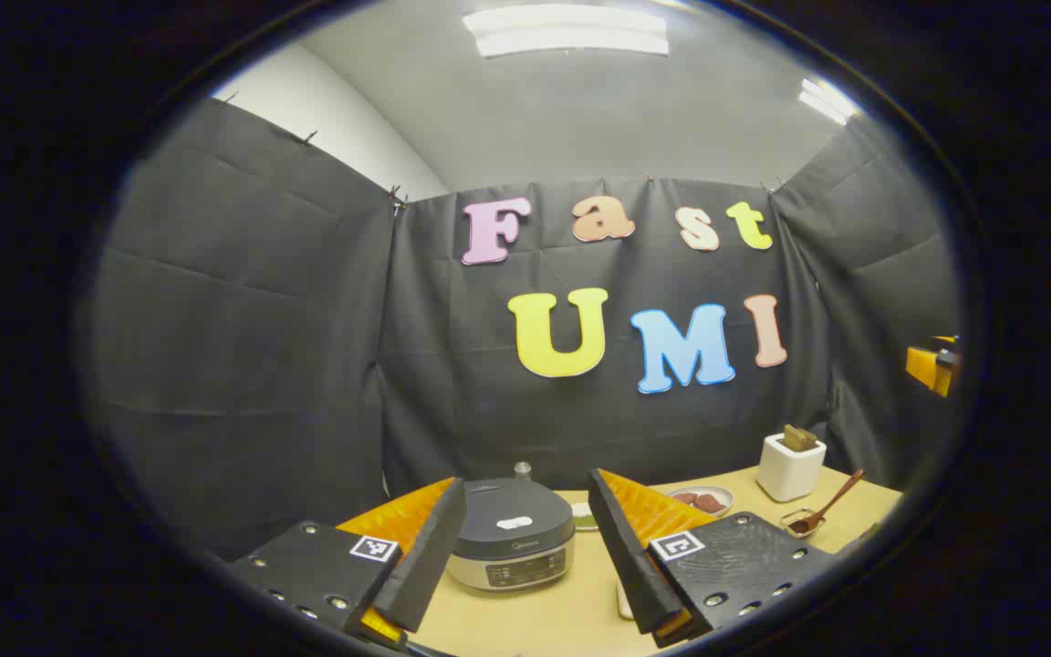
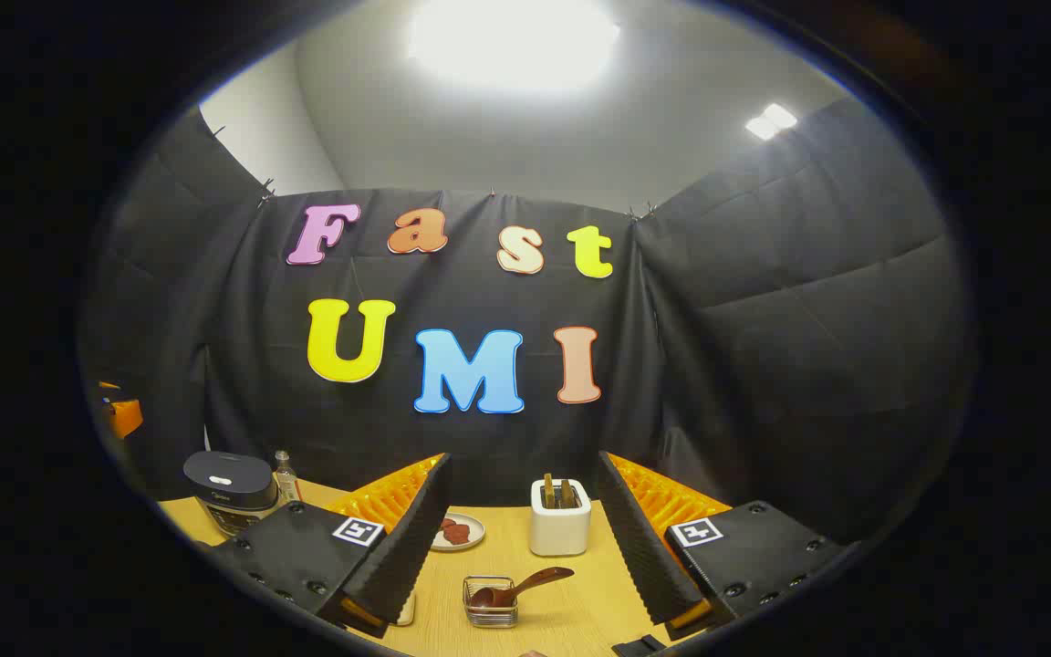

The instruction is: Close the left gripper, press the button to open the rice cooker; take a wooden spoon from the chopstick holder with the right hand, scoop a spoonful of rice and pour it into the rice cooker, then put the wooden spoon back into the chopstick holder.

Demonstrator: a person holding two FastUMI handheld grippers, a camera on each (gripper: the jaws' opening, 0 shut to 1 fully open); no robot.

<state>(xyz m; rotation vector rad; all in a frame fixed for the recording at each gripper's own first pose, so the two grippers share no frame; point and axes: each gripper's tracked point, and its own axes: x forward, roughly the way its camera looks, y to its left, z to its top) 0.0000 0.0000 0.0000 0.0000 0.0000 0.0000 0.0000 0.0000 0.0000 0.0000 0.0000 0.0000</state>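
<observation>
We saw the left gripper [image 1: 525, 561] with its jaws spread wide above the pale wooden tabletop [image 1: 544, 616], and between them sat the round grey rice cooker [image 1: 511, 546] with its lid shut. The right gripper [image 2: 525, 547] also had its jaws spread apart, holding nothing. Between them stood the white square chopstick holder [image 2: 560, 529], and nearer lay the brown wooden spoon [image 2: 518, 587] with its bowl resting in a small wire basket [image 2: 490, 604].

Low in the frame we see a small plate [image 2: 457, 532] holding dark reddish pieces on the wooden counter [image 2: 571, 602], and a small bottle [image 2: 285, 474] far left.
</observation>
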